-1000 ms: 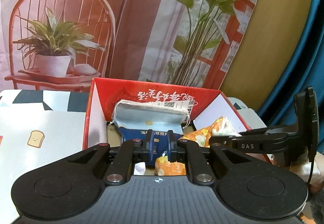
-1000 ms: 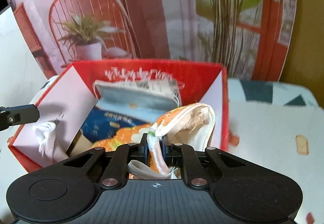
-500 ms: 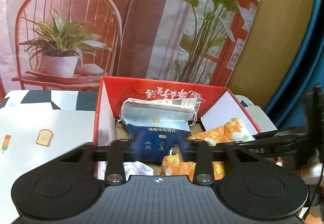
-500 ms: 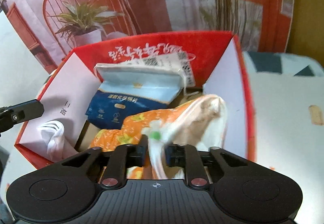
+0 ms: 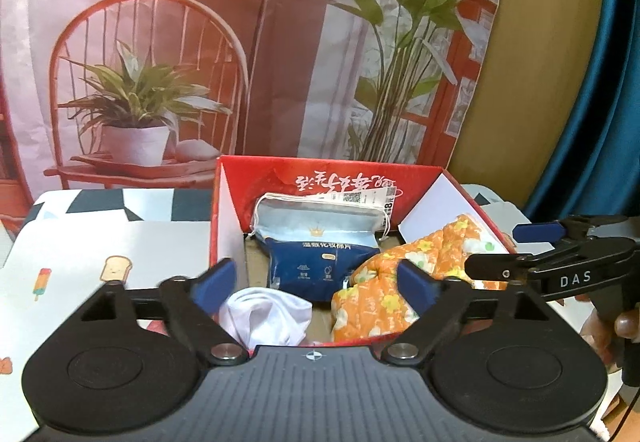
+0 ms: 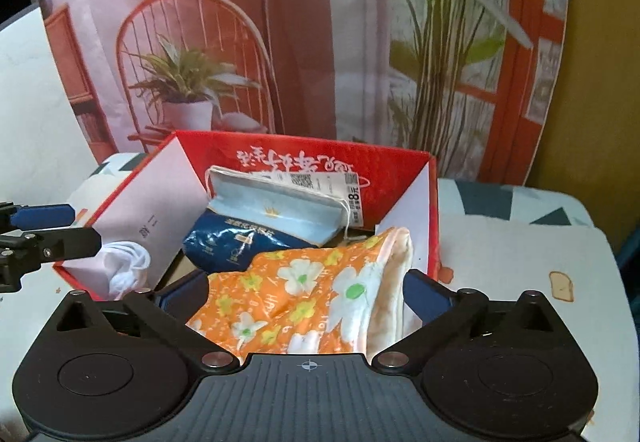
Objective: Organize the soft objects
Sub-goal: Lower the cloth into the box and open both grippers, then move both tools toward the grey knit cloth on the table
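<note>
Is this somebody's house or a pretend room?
Probably a pretend, staged corner: the chair, lamp and plants are only printed on a hanging backdrop. In front, a table with a cartoon tablecloth holds a red box.

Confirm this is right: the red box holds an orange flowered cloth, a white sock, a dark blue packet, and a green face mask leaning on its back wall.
Not quite: the face mask is light blue, not green, as the left wrist view shows. The rest stands: the red box holds the orange flowered cloth, the white sock and the dark blue packet, with the mask leaning on the back wall.
</note>
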